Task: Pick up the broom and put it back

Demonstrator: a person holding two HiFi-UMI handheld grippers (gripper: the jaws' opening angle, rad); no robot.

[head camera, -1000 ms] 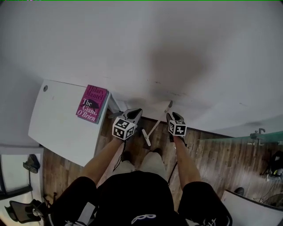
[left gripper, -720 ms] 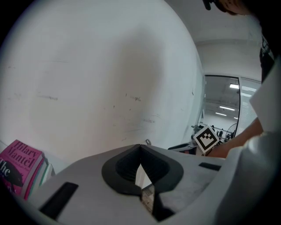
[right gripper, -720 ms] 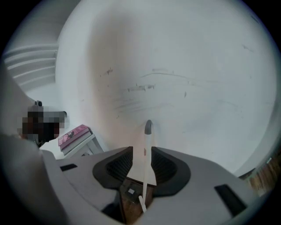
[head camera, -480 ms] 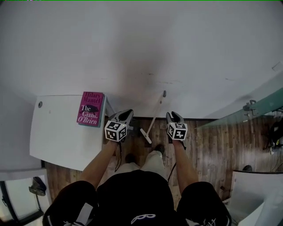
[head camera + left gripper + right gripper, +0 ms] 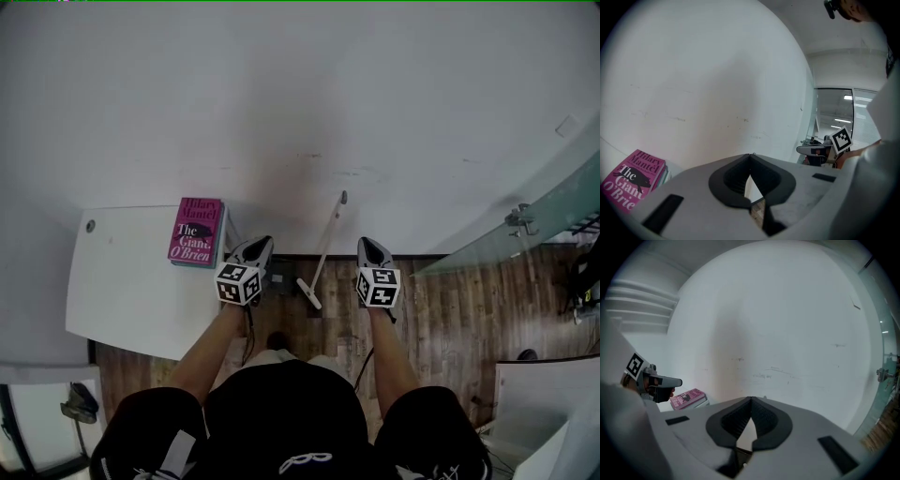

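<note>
The broom, a slim white pole with a small pale head, leans against the plain white wall with its head on the brown wooden plank floor; I judge it already put back, since the tilt lets wall and floor carry it without any grip; it stands between my two tools and apart from both. The left gripper has its grey jaws pressed together with nothing in them; the right gripper has just been closing its jaws and they now meet tip to tip, nothing between them either; I read both as drawn clear of the pole. The head view alone shows me the broom and how it rests; neither gripper view catches it, as both look level at the wall above it. The gripper views give me what the head view cannot: the dark pads touching at their tips. The left one also shows the pink paperback book lying flat on the white rounded table, close at its side.
</note>
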